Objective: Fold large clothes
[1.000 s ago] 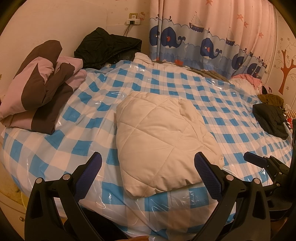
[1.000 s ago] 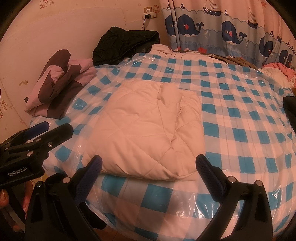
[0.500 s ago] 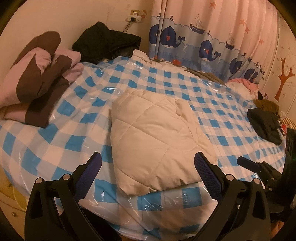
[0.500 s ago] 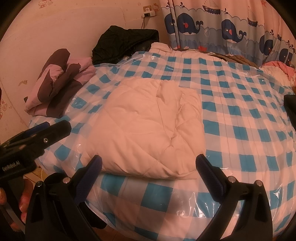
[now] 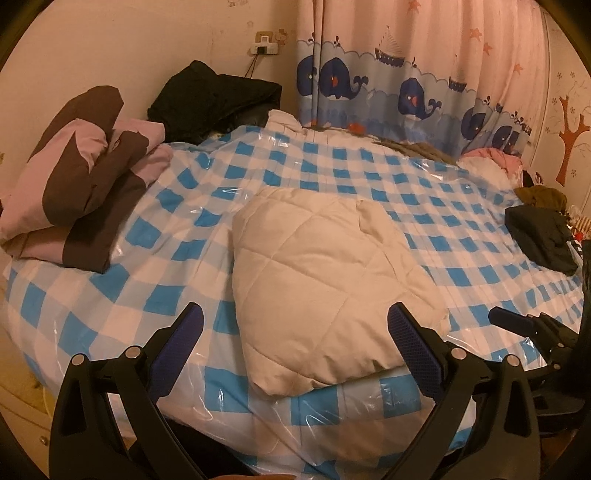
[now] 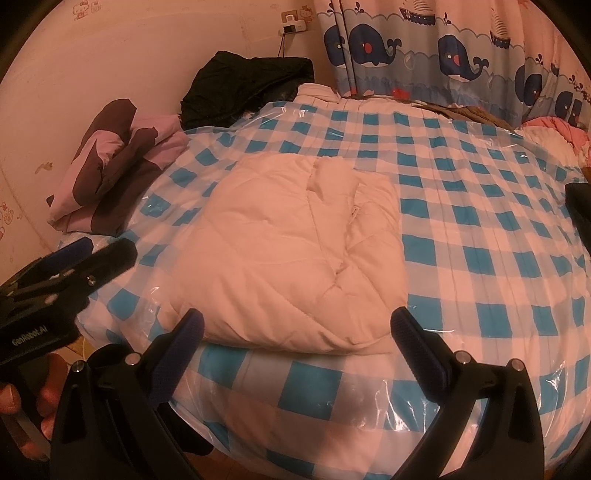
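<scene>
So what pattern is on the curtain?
Dark blue whales and sailboats on the curtain, pink above with stars; clearest in the left wrist view.

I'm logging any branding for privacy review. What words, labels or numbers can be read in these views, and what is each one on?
"GenRobot.AI": white lettering on the black body of the left gripper, seen at the left edge of the right wrist view.
Curtain: pictures only (whales, boats, stars), no words.
Wall stickers by the socket: cartoon figures, no text legible.
Nothing readable on the cream jacket or the checked cover.
</scene>
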`<move>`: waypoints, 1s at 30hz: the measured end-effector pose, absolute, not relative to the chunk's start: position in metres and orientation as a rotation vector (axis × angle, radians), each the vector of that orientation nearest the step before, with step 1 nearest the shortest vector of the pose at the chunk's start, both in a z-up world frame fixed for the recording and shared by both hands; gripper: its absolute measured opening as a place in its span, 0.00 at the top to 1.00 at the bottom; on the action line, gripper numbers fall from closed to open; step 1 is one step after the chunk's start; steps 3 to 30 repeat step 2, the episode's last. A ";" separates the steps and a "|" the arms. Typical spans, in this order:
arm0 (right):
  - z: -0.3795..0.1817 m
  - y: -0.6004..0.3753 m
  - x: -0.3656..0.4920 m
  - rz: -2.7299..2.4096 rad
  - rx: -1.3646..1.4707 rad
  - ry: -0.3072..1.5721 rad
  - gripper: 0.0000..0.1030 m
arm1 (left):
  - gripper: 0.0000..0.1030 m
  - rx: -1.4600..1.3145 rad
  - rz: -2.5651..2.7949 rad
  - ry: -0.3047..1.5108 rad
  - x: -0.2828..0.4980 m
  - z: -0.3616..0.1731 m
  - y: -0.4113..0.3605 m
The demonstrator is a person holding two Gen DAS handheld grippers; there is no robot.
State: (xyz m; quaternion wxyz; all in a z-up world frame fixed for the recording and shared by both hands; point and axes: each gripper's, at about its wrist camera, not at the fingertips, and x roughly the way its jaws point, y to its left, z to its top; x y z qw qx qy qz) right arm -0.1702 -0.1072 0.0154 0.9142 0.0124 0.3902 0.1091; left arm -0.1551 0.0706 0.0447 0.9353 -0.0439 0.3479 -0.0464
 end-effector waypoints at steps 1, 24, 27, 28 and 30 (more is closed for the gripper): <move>0.013 -0.105 -0.175 0.224 0.028 0.805 0.05 | 0.07 -0.090 -0.096 0.710 -0.155 0.045 0.070; 0.014 -0.106 -0.174 0.225 0.028 0.805 0.05 | 0.07 -0.089 -0.095 0.709 -0.155 0.044 0.071; 0.014 -0.106 -0.174 0.225 0.028 0.805 0.05 | 0.07 -0.089 -0.095 0.709 -0.155 0.044 0.071; 0.014 -0.106 -0.174 0.225 0.028 0.805 0.05 | 0.07 -0.089 -0.095 0.709 -0.155 0.044 0.071; 0.014 -0.106 -0.174 0.225 0.028 0.805 0.05 | 0.07 -0.089 -0.095 0.709 -0.155 0.044 0.071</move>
